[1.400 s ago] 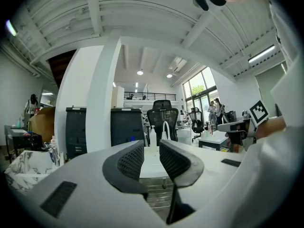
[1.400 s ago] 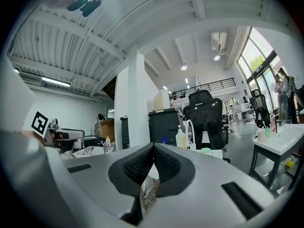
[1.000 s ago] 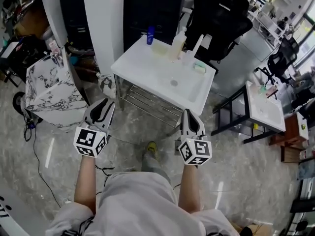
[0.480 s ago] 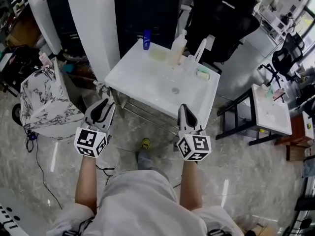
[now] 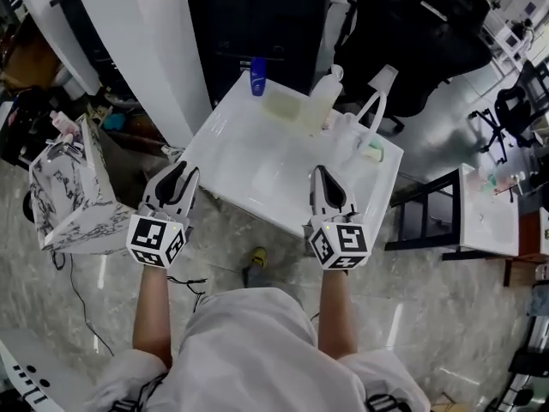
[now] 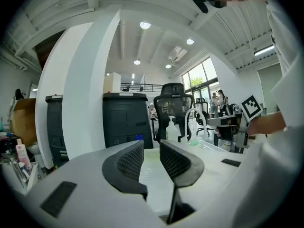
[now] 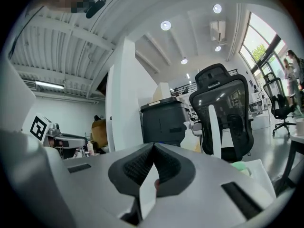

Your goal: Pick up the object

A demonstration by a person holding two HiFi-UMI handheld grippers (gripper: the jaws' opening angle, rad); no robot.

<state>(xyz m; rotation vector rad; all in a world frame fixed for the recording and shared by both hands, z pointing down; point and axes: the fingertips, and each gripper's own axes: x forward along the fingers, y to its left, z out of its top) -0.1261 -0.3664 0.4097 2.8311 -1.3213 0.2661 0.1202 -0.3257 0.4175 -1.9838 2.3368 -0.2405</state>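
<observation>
Head view: left gripper [image 5: 179, 170], right gripper [image 5: 324, 175] at washstand's [image 5: 249, 157] near edge.

A bottle [image 5: 258, 75] and faucet [image 5: 381, 79] stand at the sink table's [image 5: 240, 157] far edge, a chair [image 5: 420, 33] behind
</observation>
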